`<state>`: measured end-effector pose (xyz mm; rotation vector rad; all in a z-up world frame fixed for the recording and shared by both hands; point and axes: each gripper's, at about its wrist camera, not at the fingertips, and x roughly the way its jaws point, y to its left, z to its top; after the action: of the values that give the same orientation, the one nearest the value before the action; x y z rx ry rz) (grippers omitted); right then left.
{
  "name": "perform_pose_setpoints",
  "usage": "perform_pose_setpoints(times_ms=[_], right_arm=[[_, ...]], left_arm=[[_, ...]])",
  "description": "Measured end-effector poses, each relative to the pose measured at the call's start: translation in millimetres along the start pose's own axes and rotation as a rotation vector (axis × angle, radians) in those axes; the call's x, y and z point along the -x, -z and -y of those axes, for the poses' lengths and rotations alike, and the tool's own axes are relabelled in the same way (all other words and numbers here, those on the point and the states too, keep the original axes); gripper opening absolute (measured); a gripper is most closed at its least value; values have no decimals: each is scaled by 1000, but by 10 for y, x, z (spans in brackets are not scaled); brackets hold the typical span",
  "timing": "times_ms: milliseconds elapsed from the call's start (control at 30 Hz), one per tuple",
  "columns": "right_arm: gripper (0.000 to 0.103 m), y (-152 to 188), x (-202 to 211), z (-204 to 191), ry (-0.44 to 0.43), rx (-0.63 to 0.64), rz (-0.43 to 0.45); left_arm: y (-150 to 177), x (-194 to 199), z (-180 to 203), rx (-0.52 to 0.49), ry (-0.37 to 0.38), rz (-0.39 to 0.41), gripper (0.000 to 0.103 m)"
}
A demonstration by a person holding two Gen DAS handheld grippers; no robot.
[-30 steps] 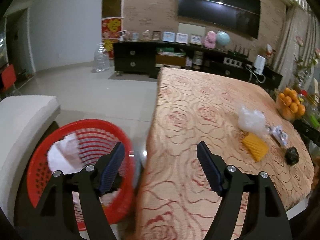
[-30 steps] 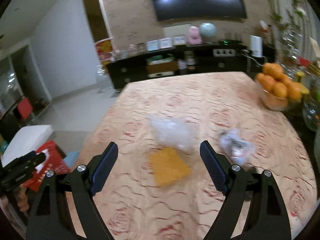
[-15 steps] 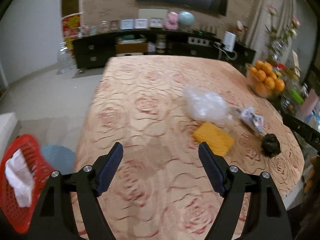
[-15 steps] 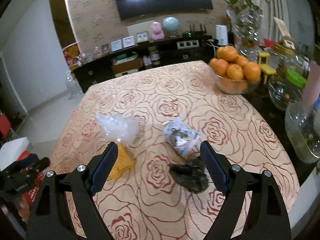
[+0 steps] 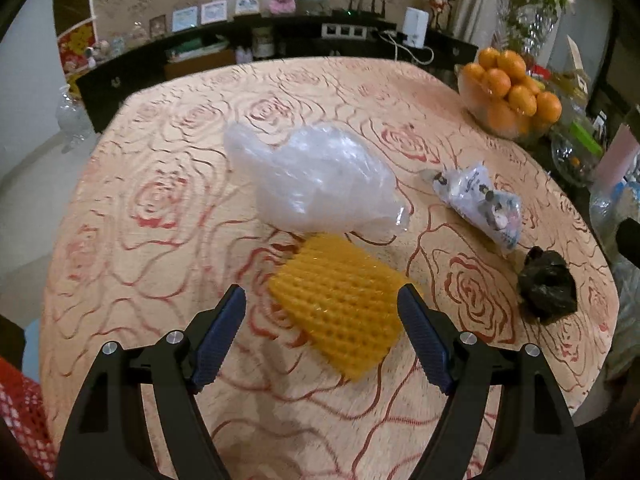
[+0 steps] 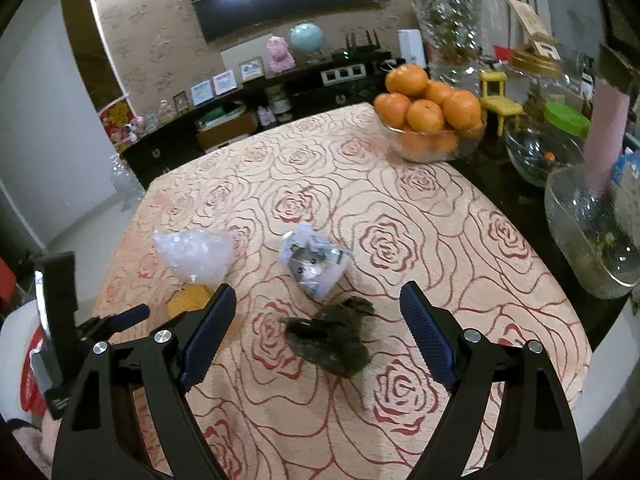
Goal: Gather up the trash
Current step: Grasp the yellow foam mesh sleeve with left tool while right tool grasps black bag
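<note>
Where the trash lies on the rose-patterned tablecloth [image 5: 160, 208], four pieces are seen: a yellow foam net [image 5: 340, 312], a crumpled clear plastic bag [image 5: 320, 184] touching its far edge, a printed wrapper [image 5: 480, 204] to the right, and a black crumpled bag [image 5: 546, 290] near the table's right edge. The left gripper [image 5: 322, 306] is held spread wide above the yellow net, w/ the net seen between its blue pads [image 5: 218, 340] but not pressed by them. The right gripper [image 6: 318, 302] is likewise held released, w/ the black bag [image 6: 332, 338] framed between its fingers and the wrapper [image 6: 316, 262] just beyond; nothing is gripped. A glass bowl of oranges [image 6: 432, 120] is seen at the far right of the table, beside glass jars [image 6: 588, 232]. A red mesh basket [image 5: 20, 412] is glimpsed at the lower left corner, off the table. A dark cabinet w/ framed pics [image 5: 208, 12] runs along the back wall.
</note>
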<state>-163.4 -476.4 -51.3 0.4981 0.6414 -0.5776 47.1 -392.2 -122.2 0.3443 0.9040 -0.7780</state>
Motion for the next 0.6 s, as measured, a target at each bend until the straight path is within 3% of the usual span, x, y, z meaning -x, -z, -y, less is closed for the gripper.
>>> perform_pose_setpoints(times_ms=[167, 267, 333, 433, 600], right_arm=[[81, 30, -52, 58, 6, -16, -21], [81, 37, -74, 61, 3, -12, -27], [81, 42, -80, 57, 5, -12, -28], [81, 46, -93, 71, 6, -16, -32], [81, 59, -134, 78, 4, -9, -38]], left_arm=[[7, -159, 56, 8, 35, 3, 74], [13, -166, 65, 12, 58, 17, 61], [23, -150, 86, 3, 79, 24, 44], [58, -118, 155, -31, 84, 40, 32], [122, -57, 161, -37, 89, 49, 24]])
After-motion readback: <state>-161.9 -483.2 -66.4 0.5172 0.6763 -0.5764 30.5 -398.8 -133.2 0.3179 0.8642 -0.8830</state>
